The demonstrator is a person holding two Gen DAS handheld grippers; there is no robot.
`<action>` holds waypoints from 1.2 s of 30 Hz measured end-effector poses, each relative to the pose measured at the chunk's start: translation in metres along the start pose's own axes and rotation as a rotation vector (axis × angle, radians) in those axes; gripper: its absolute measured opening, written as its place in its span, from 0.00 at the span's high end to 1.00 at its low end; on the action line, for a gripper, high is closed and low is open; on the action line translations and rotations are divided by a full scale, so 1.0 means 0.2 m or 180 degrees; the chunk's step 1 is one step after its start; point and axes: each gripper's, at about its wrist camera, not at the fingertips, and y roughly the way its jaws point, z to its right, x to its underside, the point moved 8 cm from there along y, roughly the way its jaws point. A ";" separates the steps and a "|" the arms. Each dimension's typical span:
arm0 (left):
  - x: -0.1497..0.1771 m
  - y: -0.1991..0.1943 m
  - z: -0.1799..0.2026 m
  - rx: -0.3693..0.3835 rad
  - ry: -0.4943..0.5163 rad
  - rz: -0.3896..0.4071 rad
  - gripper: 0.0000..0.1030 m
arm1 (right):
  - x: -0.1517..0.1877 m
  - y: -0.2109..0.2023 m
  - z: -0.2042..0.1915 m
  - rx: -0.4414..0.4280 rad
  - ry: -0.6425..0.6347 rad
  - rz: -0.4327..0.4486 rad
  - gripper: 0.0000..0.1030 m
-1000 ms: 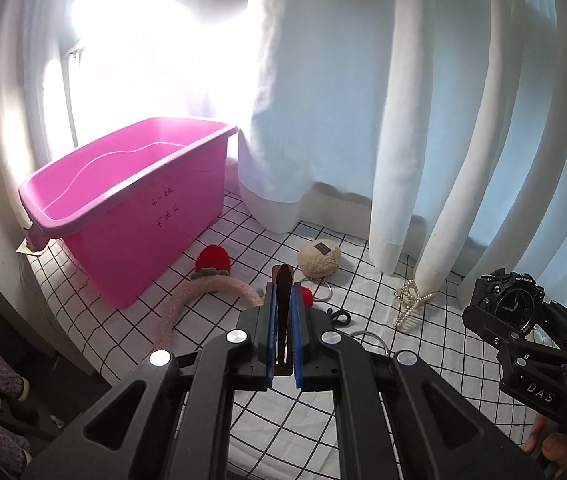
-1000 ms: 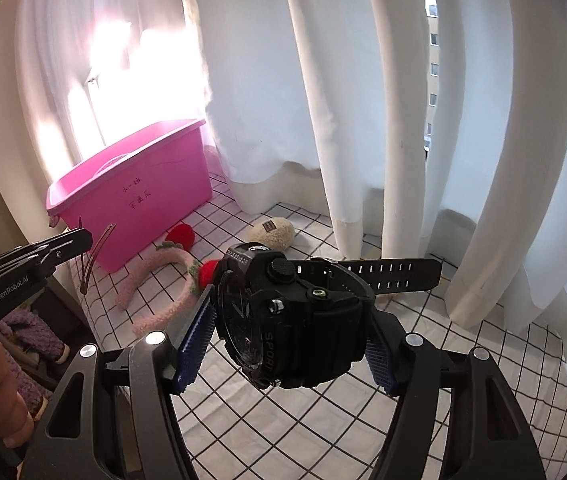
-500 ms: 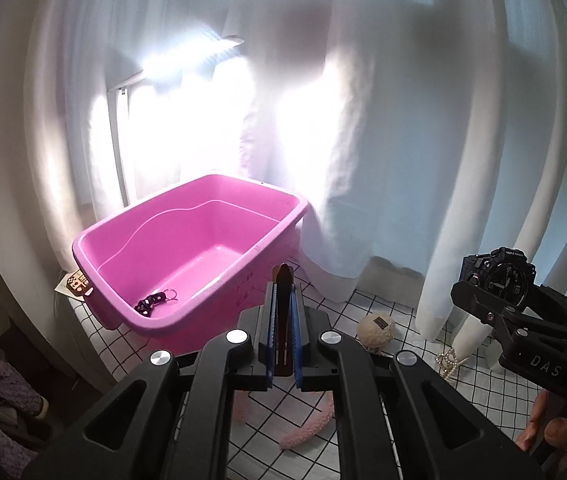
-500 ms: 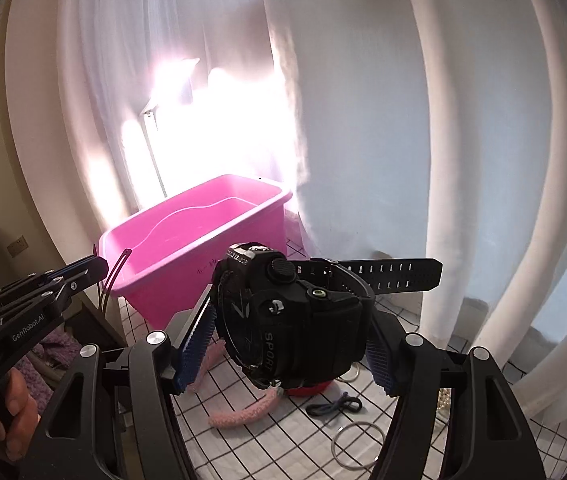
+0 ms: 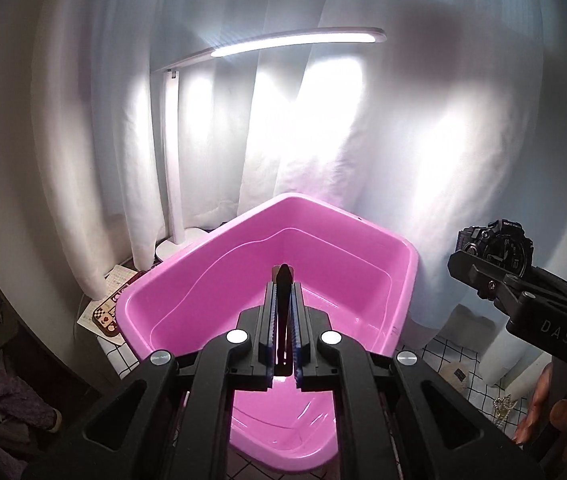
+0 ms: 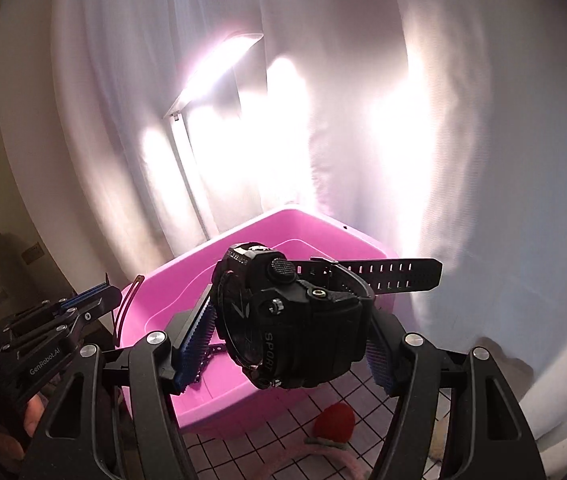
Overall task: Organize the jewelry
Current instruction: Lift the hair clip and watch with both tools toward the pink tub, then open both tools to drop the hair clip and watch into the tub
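My left gripper (image 5: 283,292) is shut on a thin dark headband (image 5: 283,276) and hovers over the open pink tub (image 5: 211,236). In the right wrist view the same left gripper (image 6: 103,294) is at the left, and the headband (image 6: 125,304) curves out of it beside the tub's rim (image 6: 283,213). My right gripper (image 6: 289,320) is shut on a chunky black sport watch (image 6: 303,312) with one strap sticking out to the right. It hangs in front of the tub's near wall. From the left wrist, the watch (image 5: 495,244) and right gripper (image 5: 479,264) are right of the tub.
A white desk lamp (image 5: 295,40) stands lit behind the tub against white curtains. A card and paper (image 5: 109,312) lie left of the tub. On the grid-patterned cloth (image 6: 243,452) lies a red plush (image 6: 333,420) on a pink fluffy headband. A pearl piece (image 5: 501,416) lies at right.
Both grippers have swung left and upward from the scattered items to the pink tub, which now fills the lower centre of both views. Both grips are unchanged.
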 end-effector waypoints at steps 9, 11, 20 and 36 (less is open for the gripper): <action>0.03 0.37 -0.28 -0.0183 -0.0208 -0.0535 0.93 | -0.02 0.45 -0.07 -0.0039 -0.0040 -0.0478 0.37; 0.05 0.43 -0.31 -0.0179 -0.0235 -0.0670 0.93 | -0.01 0.55 -0.07 -0.0040 -0.0023 -0.0628 0.37; 0.18 0.63 -0.40 -0.0230 -0.0310 -0.1209 0.93 | 0.12 0.85 -0.04 0.0053 0.0051 -0.1241 0.37; 0.15 0.59 -0.44 -0.0446 -0.0143 -0.1106 0.09 | 0.09 0.94 0.00 0.0354 0.0089 -0.1403 0.33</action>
